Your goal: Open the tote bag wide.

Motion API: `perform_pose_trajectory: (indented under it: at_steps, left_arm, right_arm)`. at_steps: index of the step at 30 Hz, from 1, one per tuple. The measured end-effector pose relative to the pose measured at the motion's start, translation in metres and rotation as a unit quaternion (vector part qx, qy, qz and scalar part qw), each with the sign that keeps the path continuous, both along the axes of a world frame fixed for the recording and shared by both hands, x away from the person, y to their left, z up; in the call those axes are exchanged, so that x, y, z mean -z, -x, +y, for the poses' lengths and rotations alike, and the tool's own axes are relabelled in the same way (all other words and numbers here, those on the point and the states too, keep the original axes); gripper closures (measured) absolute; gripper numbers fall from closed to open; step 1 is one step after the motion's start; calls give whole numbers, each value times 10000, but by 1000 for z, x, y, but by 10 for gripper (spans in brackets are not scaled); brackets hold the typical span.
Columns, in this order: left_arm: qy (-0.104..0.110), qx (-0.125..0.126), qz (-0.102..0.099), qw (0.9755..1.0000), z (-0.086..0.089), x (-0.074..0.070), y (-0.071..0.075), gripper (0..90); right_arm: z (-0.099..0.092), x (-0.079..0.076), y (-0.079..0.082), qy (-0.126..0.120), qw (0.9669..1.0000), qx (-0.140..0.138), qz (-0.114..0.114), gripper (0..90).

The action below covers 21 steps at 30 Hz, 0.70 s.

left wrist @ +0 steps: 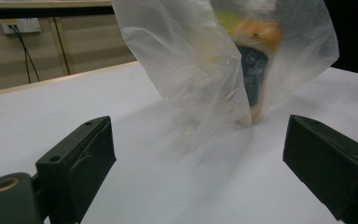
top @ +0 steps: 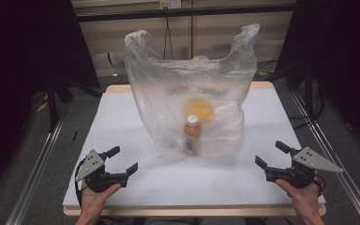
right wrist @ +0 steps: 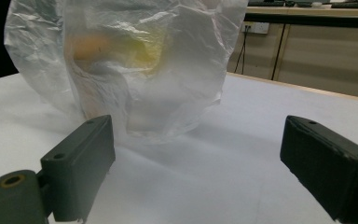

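Plastic bag (top: 192, 89) is being kept upright at the table's (top: 122, 122) middle, with a bottle (top: 192, 133) and something yellow seen inside. Both the left gripper (top: 122, 161) and right gripper (top: 271, 155) are being held spread wide and empty, flanking it about equally, nearer the person.

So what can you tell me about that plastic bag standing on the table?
The plastic bag is thin, translucent and crinkled, a carrier type whose two handles stick up at its top corners. It stands upright in the middle of the white table. Through its wall show a bottle with a white cap and orange contents, and behind it something yellow, too blurred to name. Neither claw touches the bag.
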<state>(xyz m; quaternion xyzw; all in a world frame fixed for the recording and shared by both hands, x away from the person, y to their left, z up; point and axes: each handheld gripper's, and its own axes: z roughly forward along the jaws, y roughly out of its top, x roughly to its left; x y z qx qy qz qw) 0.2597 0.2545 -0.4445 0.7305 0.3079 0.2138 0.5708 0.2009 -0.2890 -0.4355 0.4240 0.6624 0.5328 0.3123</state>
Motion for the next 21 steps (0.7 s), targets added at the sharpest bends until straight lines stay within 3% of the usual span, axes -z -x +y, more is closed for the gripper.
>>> perform_pose_trajectory:
  at_steps: [9,10,13,14,16,17,19,21]
  left_arm:
    - [-83,-43,-6,10000,1,0,-1,89]
    - [15,-76,9,10000,-1,1,-1,90]
    - [45,-4,60,10000,-2,1,-3,95]
    - [-136,33,40,9999,-1,0,-3,96]
    - [-156,31,33,9999,-2,0,-4,101]
    - [-37,19,85,10000,-4,0,-3,116]
    - [-92,41,160,9998,-5,-1,-5,134]
    - [-49,142,314,9994,-9,-2,-7,220]
  right_arm:
    - [0,1,-3,-14,10000,-30,60,105]
    - [0,1,-3,-3,10000,-47,84,107]
    - [2,2,-5,-17,9999,-44,137,110]
    - [2,2,-5,-24,9998,-49,193,114]
    - [3,3,-6,-2,9998,-35,206,117]
    - [3,3,-7,9,9997,-61,232,129]
    - [4,3,-8,-19,9996,-102,262,167]
    - [5,1,-9,-4,9994,-208,276,239]
